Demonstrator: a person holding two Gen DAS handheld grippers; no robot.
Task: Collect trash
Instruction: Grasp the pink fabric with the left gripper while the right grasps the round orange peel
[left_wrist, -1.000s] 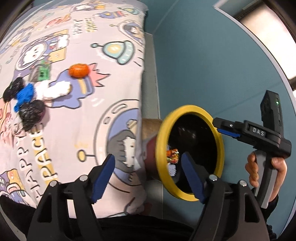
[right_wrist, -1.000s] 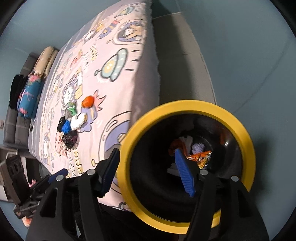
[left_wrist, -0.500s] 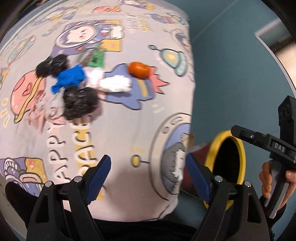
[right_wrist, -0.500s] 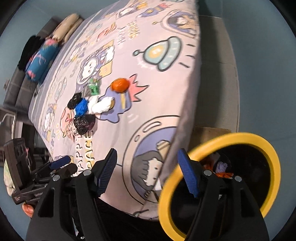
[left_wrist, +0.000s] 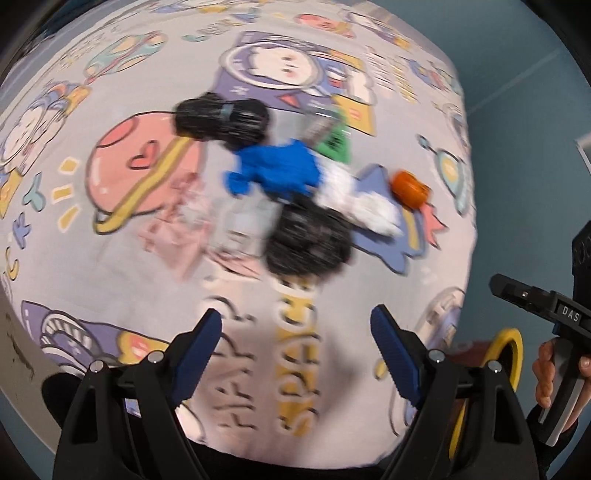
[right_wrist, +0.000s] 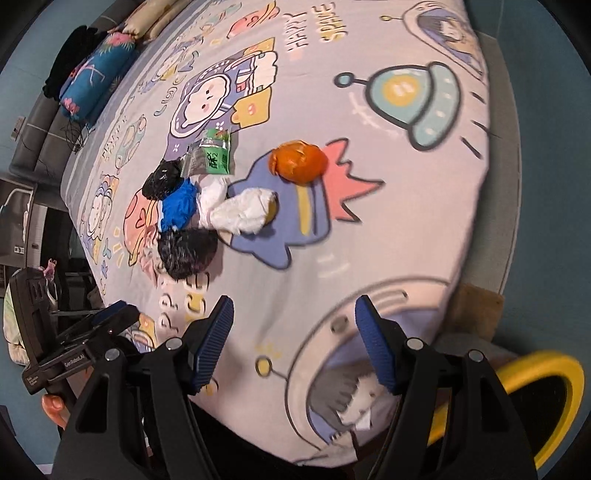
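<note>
Ahead of both wide-open, empty grippers, left gripper (left_wrist: 296, 332) and right gripper (right_wrist: 294, 321), the trash pile (right_wrist: 192, 206) lies on the bedsheet (right_wrist: 369, 240), well apart from their fingertips.

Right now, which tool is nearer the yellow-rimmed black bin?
Right. The right tool hangs over the bed corner with the yellow-rimmed black bin just beside its right finger; the left tool sits farther in over the bed, bin beyond it.
</note>
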